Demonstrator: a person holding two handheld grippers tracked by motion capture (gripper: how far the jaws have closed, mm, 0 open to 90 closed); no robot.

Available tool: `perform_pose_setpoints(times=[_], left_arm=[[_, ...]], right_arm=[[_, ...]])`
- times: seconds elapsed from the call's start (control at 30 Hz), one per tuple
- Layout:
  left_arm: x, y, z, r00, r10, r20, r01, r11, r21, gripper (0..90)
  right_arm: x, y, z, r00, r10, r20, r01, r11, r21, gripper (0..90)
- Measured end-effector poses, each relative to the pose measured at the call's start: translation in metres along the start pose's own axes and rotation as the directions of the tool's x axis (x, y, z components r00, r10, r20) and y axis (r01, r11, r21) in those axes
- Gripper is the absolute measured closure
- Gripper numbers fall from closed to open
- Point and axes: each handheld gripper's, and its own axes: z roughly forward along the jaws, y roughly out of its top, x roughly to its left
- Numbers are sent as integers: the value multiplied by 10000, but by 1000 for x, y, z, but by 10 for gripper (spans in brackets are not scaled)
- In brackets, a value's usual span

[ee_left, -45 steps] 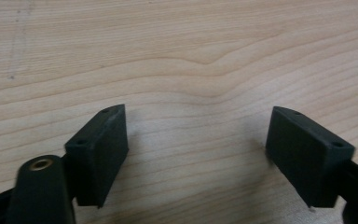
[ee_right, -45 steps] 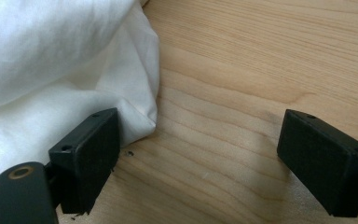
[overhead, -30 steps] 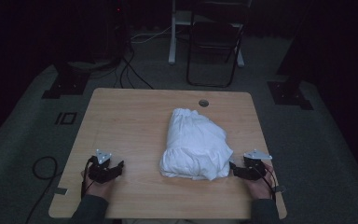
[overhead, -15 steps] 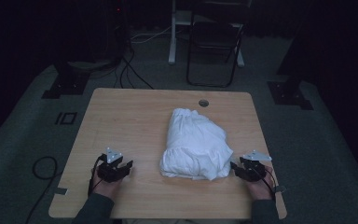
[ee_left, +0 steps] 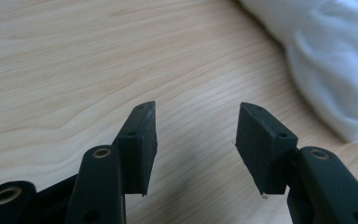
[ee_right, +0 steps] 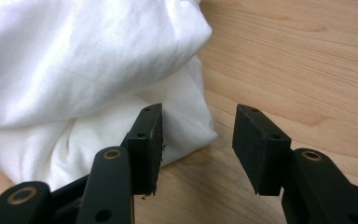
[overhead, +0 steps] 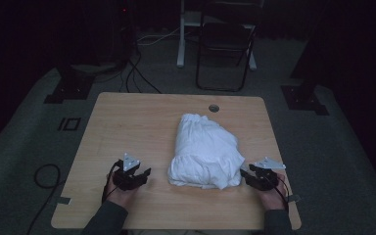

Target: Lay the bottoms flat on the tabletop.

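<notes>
Wooden table (overhead: 127,122), left gripper (overhead: 144,174) moved nearer white cloth (overhead: 205,152), both jaws spread

The room was dim, its far walls lost in darkness. A light wooden table (overhead: 127,122) stood on grey carpet (overhead: 24,147). Beyond the table stood a black folding chair (overhead: 225,44), with cables (overhead: 137,73) trailing beside it.

High view: dim and grainy, floor (overhead: 24,147) near black, counter (overhead: 137,122) evenly lit.
Gripper views: bright, soft light (no hard shadows).
White cloth (ee_right: 74,60): slightly overexposed, folds faint.
Focus: jaw bases at the bottom edges blurred.
</notes>
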Motion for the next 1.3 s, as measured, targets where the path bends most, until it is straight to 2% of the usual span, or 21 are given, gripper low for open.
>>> perform_pose_setpoints(times=[0.17, 0.4, 0.6, 0.7, 0.83, 0.97, 1.17, 1.3], left_arm=[[-9, 7, 3, 9975, -12, 706, 28, 9998, -220, 480], [-26, 22, 6, 9933, 617, 972, -571, 9971, -494, 477], [-35, 31, 10, 9903, 826, 1118, -764, 9954, -586, 471], [-41, 36, 11, 9868, 1059, 1224, -984, 9929, -662, 466], [-50, 44, 11, 9817, 1309, 1386, -1209, 9896, -783, 460], [-61, 52, 10, 9753, 1553, 1573, -1414, 9853, -961, 452], [-77, 60, 11, 9639, 1854, 1911, -1667, 9799, -1098, 437], [-89, 62, 15, 9475, 2108, 2404, -1843, 9745, -1283, 402]], right_arm=[[2, 2, 0, 9997, 124, -209, -127, 9998, -146, 520], [4, 1, 7, 9995, 95, -286, -95, 10000, 9, 520], [6, 0, 11, 9995, 58, -311, -53, 9999, 151, 534], [8, 0, 12, 9995, -79, -312, 87, 9997, 248, 579], [10, 1, 13, 9989, -178, -441, 192, 9994, 305, 684], [10, 1, 13, 9983, -176, -553, 195, 9992, 336, 736], [8, 1, 14, 9980, -90, -629, 111, 9994, 332, 739], [8, 0, 14, 9977, -22, -671, 45, 9994, 341, 737]])
